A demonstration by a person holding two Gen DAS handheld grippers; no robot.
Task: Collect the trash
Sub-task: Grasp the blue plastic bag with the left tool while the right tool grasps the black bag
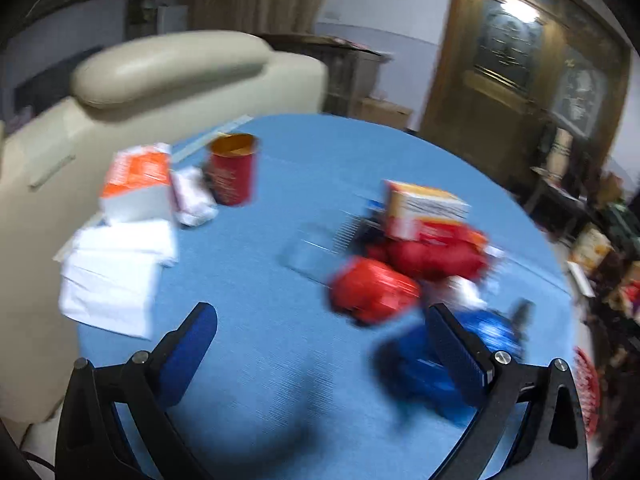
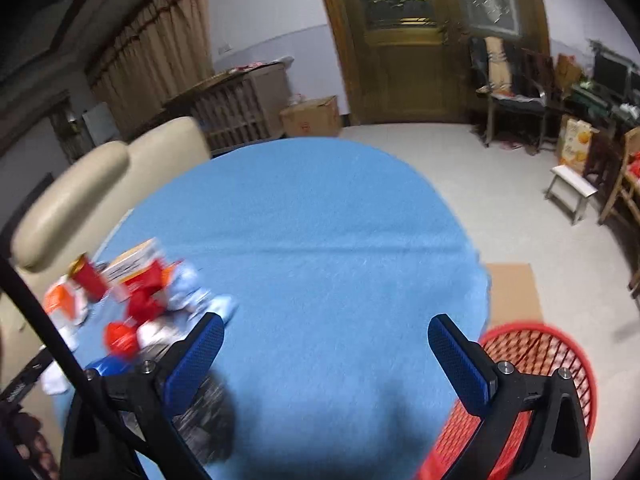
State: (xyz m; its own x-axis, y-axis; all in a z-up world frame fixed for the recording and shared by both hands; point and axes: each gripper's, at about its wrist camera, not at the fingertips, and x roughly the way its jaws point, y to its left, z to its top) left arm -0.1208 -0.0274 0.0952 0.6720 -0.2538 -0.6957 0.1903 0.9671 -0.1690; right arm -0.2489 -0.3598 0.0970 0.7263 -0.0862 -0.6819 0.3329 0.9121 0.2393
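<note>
Trash lies on a round table with a blue cloth (image 1: 280, 200). In the left wrist view I see a red cup (image 1: 232, 172), an orange-and-white carton (image 1: 136, 184), white tissues (image 1: 116, 276), a crumpled white wrapper (image 1: 194, 196), an orange box (image 1: 424, 208), red wrappers (image 1: 400, 276) and a blue wrapper (image 1: 480, 344). My left gripper (image 1: 320, 320) is open and empty above the cloth, left of the blue wrapper. My right gripper (image 2: 326, 332) is open and empty over bare cloth (image 2: 320, 220); the trash pile (image 2: 136, 300) lies to its left. A red mesh basket (image 2: 532, 364) stands on the floor at the lower right.
A beige armchair (image 1: 160, 80) stands against the table's far left. Beyond the table are a wooden door (image 2: 404, 40), a cardboard box (image 2: 312, 116), a white stool (image 2: 572, 192) and wooden chairs (image 2: 516, 96). A flat cardboard sheet (image 2: 516, 292) lies by the basket.
</note>
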